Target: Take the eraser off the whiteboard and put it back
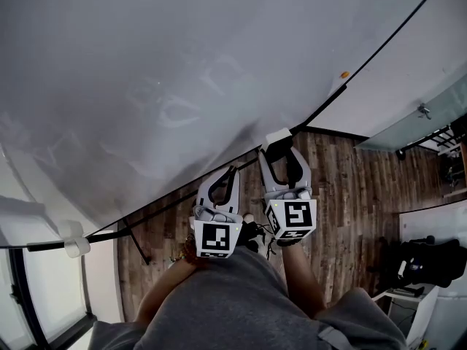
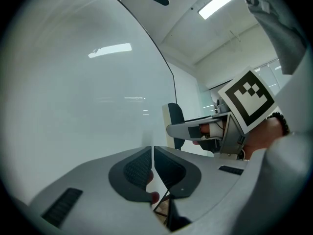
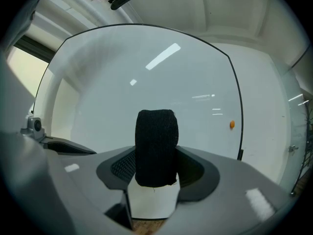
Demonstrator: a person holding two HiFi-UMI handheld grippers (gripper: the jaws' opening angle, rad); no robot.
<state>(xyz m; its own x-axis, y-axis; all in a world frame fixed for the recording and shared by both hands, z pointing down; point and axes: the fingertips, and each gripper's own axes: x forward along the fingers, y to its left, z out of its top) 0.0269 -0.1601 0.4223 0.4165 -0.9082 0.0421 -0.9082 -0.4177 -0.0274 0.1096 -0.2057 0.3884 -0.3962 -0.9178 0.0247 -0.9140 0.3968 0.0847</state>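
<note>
While the right gripper (image 3: 156, 166) clamps its jaws on the eraser (image 3: 156, 146), whose black felt stands up between them, the left gripper (image 2: 152, 168) beside it is closed on nothing, and the whiteboard (image 3: 146, 72) spreads ahead of both, a small orange dot (image 3: 232, 124) on it off to the right.

Dark brown planks of a wooden floor (image 1: 350, 195) fill the lower right of the head view. At the floor's far edge a frosted glass panel (image 1: 416, 126) stands with a small metal handle (image 1: 424, 110), below a plain white wall (image 1: 408, 49). Near the floor's right edge sits a black bulk (image 1: 430, 259), possibly a bag or a chair, just beside a white surface (image 1: 434, 221). By the floor's left edge is a bright window (image 1: 44, 290), with a white clip (image 1: 75, 243) above it. A ceiling strip light (image 2: 220, 1) glows overhead.
</note>
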